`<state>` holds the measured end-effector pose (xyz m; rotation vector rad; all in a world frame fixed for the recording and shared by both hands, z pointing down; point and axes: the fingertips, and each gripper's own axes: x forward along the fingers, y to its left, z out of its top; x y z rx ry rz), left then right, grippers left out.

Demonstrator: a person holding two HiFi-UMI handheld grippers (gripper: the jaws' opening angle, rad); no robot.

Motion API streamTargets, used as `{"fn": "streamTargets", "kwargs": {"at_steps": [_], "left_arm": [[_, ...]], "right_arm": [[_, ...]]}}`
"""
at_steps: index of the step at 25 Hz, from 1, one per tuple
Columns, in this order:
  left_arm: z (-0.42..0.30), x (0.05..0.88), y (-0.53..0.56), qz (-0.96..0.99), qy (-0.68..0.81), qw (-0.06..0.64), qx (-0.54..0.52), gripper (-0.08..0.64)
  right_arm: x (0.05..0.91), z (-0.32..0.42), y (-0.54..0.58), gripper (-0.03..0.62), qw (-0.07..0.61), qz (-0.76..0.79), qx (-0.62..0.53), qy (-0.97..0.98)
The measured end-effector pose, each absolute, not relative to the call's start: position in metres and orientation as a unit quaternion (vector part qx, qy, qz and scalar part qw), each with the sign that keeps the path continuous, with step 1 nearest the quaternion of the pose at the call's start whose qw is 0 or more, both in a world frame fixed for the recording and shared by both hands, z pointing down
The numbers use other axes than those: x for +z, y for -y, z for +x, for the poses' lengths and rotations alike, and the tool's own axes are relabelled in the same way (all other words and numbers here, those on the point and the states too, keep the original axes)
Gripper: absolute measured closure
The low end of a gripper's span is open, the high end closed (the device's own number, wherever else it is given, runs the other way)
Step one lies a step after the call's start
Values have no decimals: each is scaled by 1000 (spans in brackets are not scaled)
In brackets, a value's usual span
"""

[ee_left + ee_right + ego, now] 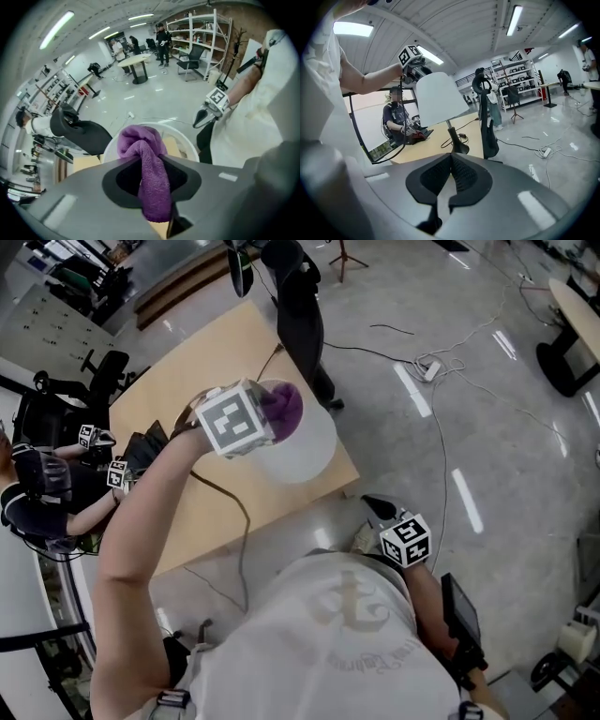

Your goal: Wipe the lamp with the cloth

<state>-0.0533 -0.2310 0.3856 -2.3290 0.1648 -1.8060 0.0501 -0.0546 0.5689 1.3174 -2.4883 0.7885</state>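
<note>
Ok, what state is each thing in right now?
Lamp: upright on the table.
Purple cloth: bunched, held at the lamp's top rim.
Left gripper: jaws shut on the cloth.
Right gripper: jaws shut, empty, away from the lamp.

L gripper (264,414) up, pointing down, clamped on cloth (151,161); R gripper (379,511) low, jaws together.

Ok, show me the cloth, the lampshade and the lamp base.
cloth (152,183), left gripper view, on the purple fold hanging between the jaws.
lampshade (438,96), right gripper view, on its white side wall.
lamp base (459,147), right gripper view, on its black foot.
</note>
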Motion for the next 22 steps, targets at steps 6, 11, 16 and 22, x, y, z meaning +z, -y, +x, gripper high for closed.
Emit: {"fn": "streamTargets", "kwargs": {"at_steps": [6, 11, 16, 22], "left_arm": [[-82, 376, 223, -737, 3, 48, -674, 463], [-71, 362, 256, -742, -90, 132, -652, 462], [-79, 327, 253, -823, -175, 86, -534, 459], [-124, 253, 243, -908, -307, 33, -282, 457]], "right_arm": [[575, 57, 54, 578, 112, 447, 275, 844], [573, 52, 60, 578, 111, 442, 273, 847], [576, 53, 61, 578, 119, 437, 272, 849], [575, 41, 57, 578, 137, 416, 264, 859]]}}
